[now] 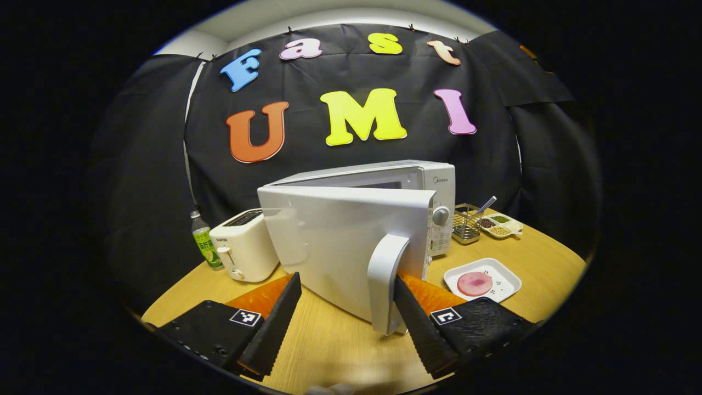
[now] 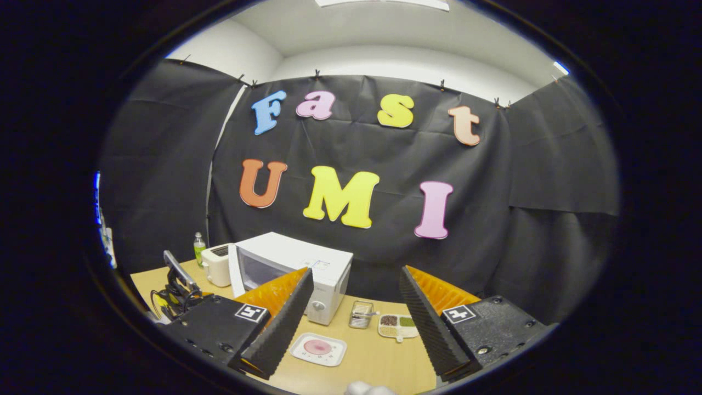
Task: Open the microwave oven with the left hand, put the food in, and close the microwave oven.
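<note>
In the left gripper view, the left gripper [image 1: 346,307] has its jaws spread wide, and the microwave oven [image 1: 384,219] stands at 12 o'clock from it on the wooden table [image 1: 340,345]. The microwave door [image 1: 334,247] is swung partly open toward the camera. Its vertical handle [image 1: 385,280] hangs in the gap between the two fingers, just against the inner side of the right-hand finger [image 1: 419,323]; the other finger [image 1: 274,323] is well apart from it, so nothing is clamped. At 10 o'clock from the door stands a white toaster [image 1: 245,245], and beyond it a small bottle [image 1: 204,240] with a green label. At 3 o'clock from the handle lies a white tray [image 1: 507,280] with the food [image 1: 475,283], a round pink slice (I cannot tell what kind). Behind the tray, near the oven's knob side, are a wire basket [image 1: 466,224] and a divided dish [image 1: 502,225] with small portions.

In the right gripper view, the right gripper [image 2: 354,315] is also released, fingers wide apart, holding nothing and raised above the table [image 2: 378,356]. The oven [image 2: 296,263] shows at 11 o'clock with the door [image 2: 236,271] ajar, and the tray [image 2: 334,356] with the food [image 2: 317,346] lies at 6 o'clock, between the fingers in the picture. The left gripper [image 2: 175,288] is seen at 9 o'clock beside the door.
</note>
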`<state>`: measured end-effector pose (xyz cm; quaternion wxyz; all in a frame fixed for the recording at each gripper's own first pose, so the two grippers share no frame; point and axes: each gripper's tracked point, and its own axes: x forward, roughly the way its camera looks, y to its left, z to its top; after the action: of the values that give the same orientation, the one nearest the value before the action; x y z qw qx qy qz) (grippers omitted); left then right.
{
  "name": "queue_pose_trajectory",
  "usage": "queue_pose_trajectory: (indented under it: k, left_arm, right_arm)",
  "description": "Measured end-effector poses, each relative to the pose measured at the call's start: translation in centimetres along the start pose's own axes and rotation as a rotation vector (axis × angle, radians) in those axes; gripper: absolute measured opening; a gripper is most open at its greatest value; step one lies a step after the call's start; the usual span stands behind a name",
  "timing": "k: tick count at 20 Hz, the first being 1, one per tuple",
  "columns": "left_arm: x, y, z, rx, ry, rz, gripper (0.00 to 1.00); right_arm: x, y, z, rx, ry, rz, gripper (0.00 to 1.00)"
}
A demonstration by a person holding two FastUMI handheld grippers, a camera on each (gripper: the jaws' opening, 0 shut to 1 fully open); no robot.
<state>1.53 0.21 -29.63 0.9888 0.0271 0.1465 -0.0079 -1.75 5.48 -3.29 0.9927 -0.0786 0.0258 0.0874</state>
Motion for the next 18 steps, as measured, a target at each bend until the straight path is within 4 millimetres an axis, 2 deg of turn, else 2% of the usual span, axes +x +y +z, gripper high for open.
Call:
queue_pose_trajectory:
  k: [5, 11, 18]
  left_arm:
    - [-2.2, 4.4, -1.5, 0.023, 0.026, 0.05, 0.96]
    - [-4.2, 9.7, -2.9, 0.017, 0.048, 0.065, 0.96]
    - [-5.0, 13.6, -3.8, -0.027, 0.058, 0.011, 0.96]
  right_arm:
    - [0.6, 2.6, -0.7, 0.01, 0.015, 0.04, 1.0]
    - [1.9, 6.9, -1.5, 0.025, 0.042, 0.085, 1.0]
    - [4.1, 12.4, -1.8, 0.035, 0.062, 0.12, 1.0]
